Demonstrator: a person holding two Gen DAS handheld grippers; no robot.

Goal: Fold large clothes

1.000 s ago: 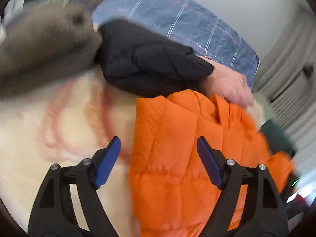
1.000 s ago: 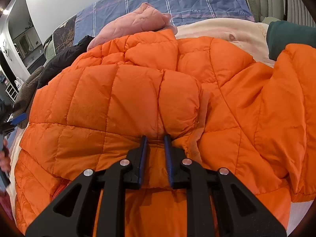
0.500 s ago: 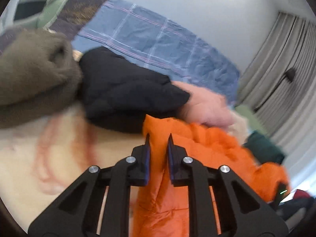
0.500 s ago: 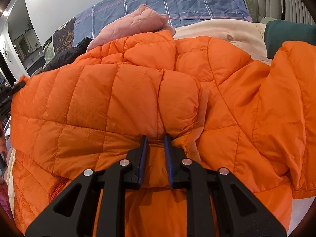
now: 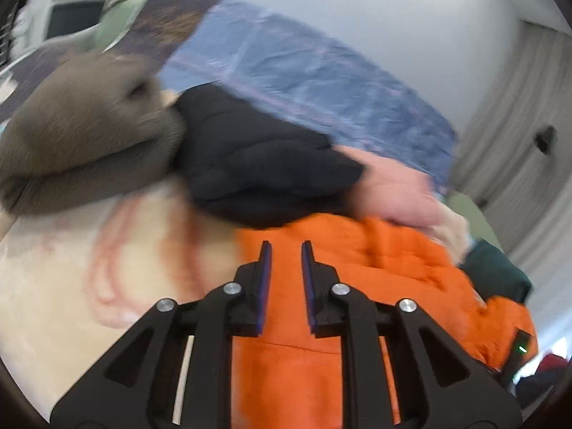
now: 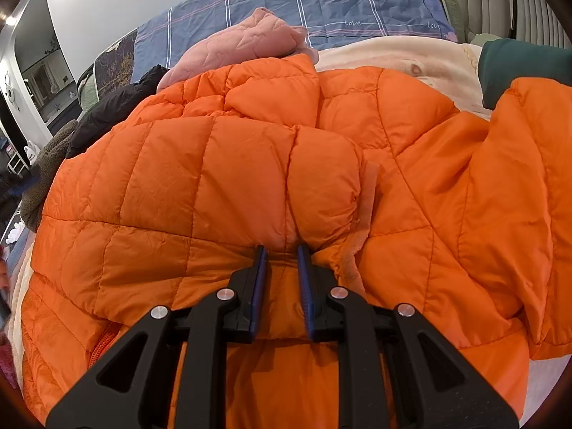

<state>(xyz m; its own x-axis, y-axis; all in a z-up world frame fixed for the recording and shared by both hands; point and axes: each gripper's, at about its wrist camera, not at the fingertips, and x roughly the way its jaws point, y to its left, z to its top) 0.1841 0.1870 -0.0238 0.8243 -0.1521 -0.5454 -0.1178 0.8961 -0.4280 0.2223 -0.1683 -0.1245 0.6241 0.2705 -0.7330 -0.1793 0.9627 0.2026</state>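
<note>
An orange quilted down jacket (image 6: pixel 214 178) lies spread and bunched on a bed and fills the right wrist view. My right gripper (image 6: pixel 281 250) is shut on a fold of it near the front edge. In the blurred left wrist view the same orange jacket (image 5: pixel 375 261) hangs from my left gripper (image 5: pixel 285 246). Its jaws stand narrow with the jacket's edge fabric pinched between them, and they are opening slightly. The held edge is raised above the cream blanket (image 5: pixel 53 268).
A brown fleece garment (image 5: pixel 78 125), a black padded jacket (image 5: pixel 257 164) and a pink quilted garment (image 6: pixel 243 46) lie behind the orange one. Blue checked bedding (image 6: pixel 339 3) rises at the back. A dark green garment (image 6: pixel 518 68) is at the right, with curtains beyond.
My left gripper went from wide open over the jacket's edge to closed on it and lifted it, tilting the view upward. The right gripper kept still, holding its fold.
</note>
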